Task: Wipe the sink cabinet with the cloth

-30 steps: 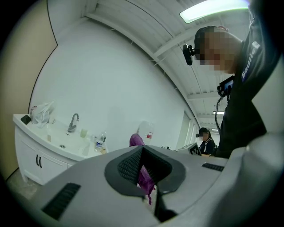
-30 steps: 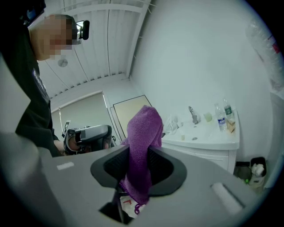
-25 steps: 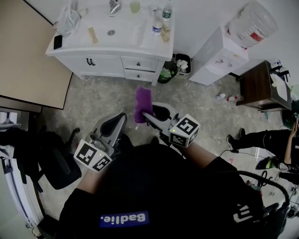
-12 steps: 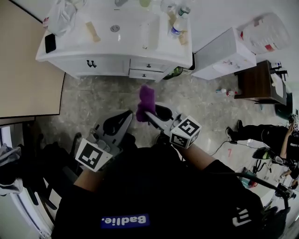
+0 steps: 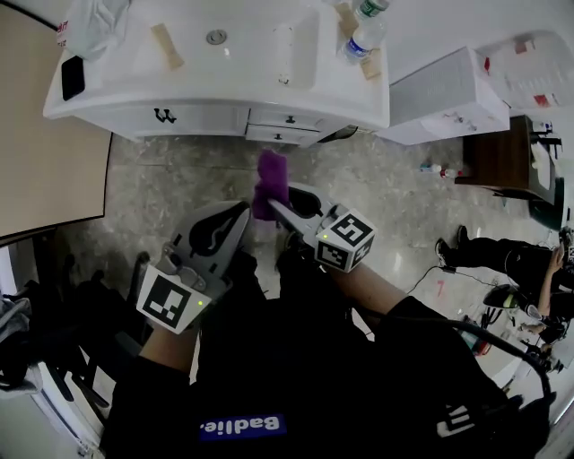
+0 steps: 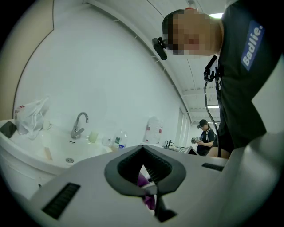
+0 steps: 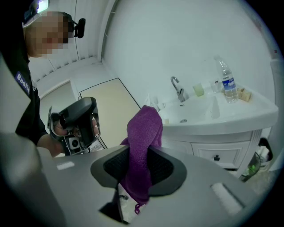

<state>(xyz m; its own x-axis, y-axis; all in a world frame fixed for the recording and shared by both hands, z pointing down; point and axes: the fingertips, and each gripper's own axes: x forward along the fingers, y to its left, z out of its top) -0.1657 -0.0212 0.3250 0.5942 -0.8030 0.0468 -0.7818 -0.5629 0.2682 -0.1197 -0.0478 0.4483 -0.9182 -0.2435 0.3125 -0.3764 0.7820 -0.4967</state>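
Sink cabinet (image 5: 108, 116) stands beyond right tool (image 5: 270, 206) clamping purple cloth (image 5: 272, 179) (shirt (image 5: 314, 376): "Badlie").

Two tongs (image 5: 240, 213) (image 5: 271, 206), one cloth (image 5: 272, 177), one sink cabinet (image 5: 134, 99), two bottles (image 5: 363, 40) (image 5: 372, 8), one phone (image 5: 72, 78).

A water bottle (image 5: 362, 41) stands well apart from what seems a phone (image 5: 73, 77).

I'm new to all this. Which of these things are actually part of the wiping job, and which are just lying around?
Part of the job:
- purple cloth, held in the right tongs
- white sink cabinet

Just lying about, all on the cabinet top:
- water bottle
- black phone
- plastic bag
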